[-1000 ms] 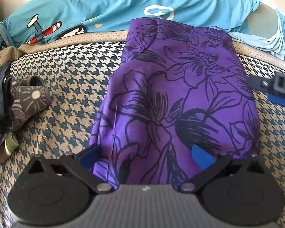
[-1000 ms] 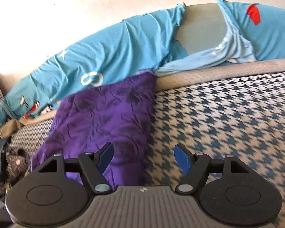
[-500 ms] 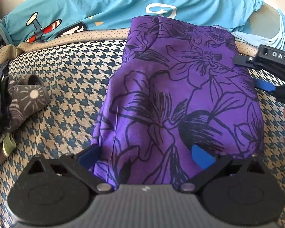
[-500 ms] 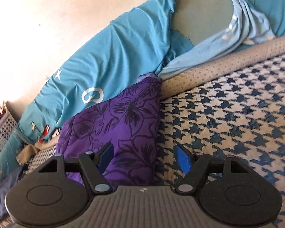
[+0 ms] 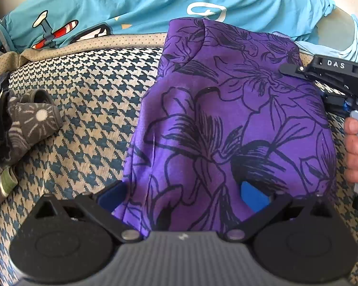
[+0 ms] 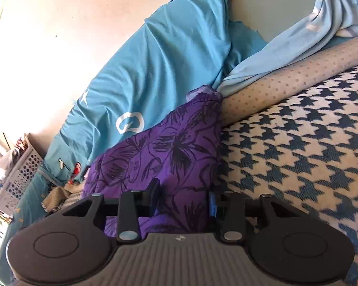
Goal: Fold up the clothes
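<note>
Purple floral-print folded garment [image 5: 229,119] lying on the houndstooth-patterned bed [image 5: 88,90], long axis running toward the far edge. Right gripper [image 6: 183,202] closing across its right edge, fabric between the jaws. Left gripper [image 5: 181,190] open, straddling the near end.

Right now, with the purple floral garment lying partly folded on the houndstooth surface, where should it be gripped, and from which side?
Grip the purple floral garment at its right side edge, coming in low from the right. That edge lies free on the houndstooth cover, and the right gripper is already closing with that cloth between its fingers. The left gripper straddles the near hem, open.
</note>
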Demonstrator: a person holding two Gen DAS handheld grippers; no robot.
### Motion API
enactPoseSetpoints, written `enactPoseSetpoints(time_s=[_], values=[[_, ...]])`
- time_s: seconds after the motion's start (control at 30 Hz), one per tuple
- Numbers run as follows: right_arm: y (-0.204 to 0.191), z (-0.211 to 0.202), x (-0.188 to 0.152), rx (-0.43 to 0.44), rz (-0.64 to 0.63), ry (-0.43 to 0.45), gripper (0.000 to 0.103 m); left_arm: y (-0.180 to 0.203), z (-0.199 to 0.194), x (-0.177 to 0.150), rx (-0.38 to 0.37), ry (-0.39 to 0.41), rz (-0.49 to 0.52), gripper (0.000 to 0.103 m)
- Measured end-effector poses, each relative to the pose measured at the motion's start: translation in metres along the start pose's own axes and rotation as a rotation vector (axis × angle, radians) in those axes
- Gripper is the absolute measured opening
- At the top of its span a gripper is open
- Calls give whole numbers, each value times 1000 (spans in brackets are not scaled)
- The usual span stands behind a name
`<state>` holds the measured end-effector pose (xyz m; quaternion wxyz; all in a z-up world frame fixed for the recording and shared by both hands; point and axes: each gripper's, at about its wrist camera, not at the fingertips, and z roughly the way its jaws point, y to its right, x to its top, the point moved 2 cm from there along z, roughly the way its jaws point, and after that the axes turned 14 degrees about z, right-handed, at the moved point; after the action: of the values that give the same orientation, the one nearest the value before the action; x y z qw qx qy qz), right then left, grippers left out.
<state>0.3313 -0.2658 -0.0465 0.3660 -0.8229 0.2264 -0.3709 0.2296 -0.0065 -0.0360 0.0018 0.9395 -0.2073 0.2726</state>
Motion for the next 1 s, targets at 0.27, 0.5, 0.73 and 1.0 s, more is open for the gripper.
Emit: enactPoseSetpoints(time_s=[0.27,0.5,0.73,1.0], values=[[4,13,2,49,18,-8,31,-2,4,0,-11,-3,-8,103],[1,15,-1,16,48,12,14,1,2,0,4,0,5,103],[-25,5,-5,-53,36,102,9,1,-1,0,9,0,19,103],[-34,-23,-6,-112,35,192,8,13,-11,0,13,35,79,103]])
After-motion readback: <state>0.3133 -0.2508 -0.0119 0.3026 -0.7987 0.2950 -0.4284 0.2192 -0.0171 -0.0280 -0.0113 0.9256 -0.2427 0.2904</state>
